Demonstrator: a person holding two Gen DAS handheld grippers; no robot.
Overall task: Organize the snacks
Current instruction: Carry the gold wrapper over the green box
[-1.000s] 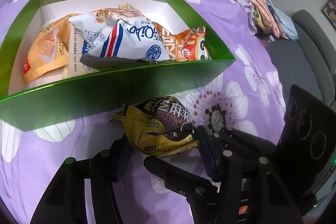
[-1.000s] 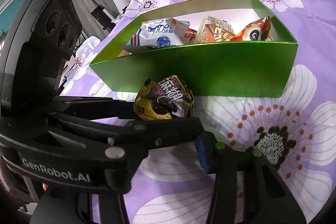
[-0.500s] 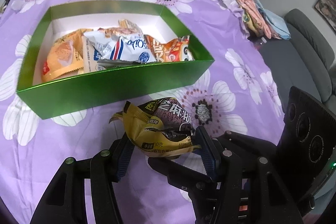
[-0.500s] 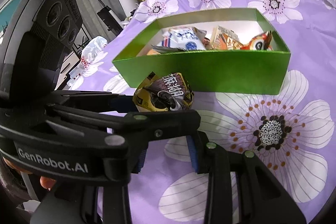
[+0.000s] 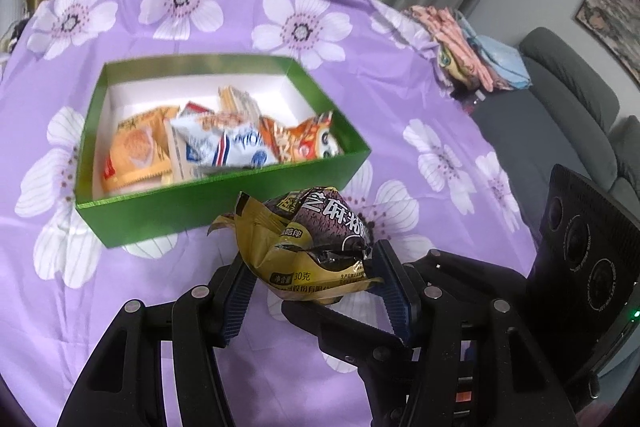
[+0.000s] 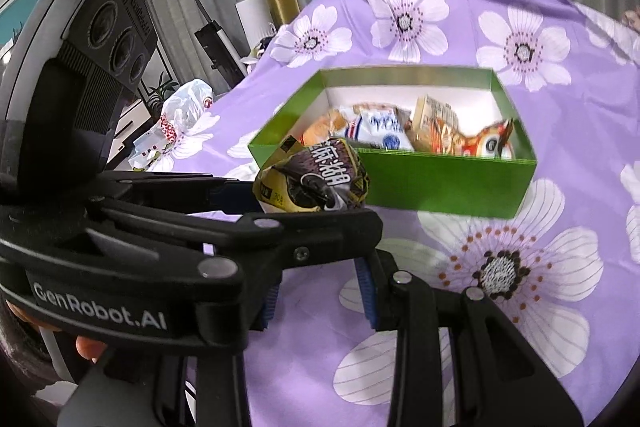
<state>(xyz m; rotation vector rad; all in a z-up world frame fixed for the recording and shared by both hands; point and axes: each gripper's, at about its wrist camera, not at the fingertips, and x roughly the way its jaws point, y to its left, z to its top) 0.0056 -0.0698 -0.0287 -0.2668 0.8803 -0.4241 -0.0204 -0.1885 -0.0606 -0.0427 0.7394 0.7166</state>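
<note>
The yellow-and-black snack packet (image 5: 316, 247) is clamped between the blue pads of the left tongs (image 5: 312, 287), crumpled where the pads press in, and it is held clear above the purple flowered cloth on the worktop (image 5: 420, 99). Taking the green box (image 5: 224, 203) as the landmark, the packet hangs just in front of the box's near wall, toward its right half in the left wrist view; in the right wrist view the packet (image 6: 316, 179) overlaps the box's (image 6: 440, 183) near left corner and rises about to the rim.

Inside the box, an orange packet (image 5: 134, 151) lies at the left, a white-and-blue packet (image 5: 224, 147) in the middle and an orange-red one (image 5: 308, 143) at the right, all crowded against the near wall. The strip of white floor along the box's far wall is bare. Around the box the cloth lies open on every side, with its edge falling away well beyond the far wall.

The right tongs (image 6: 320, 291) stand partly open with nothing between their pads, below and just to the near side of the packet, partly hidden by the left tongs' (image 6: 280, 211) black frame. A folded pile of fabric (image 5: 468, 47) sits past the box's far right corner.
</note>
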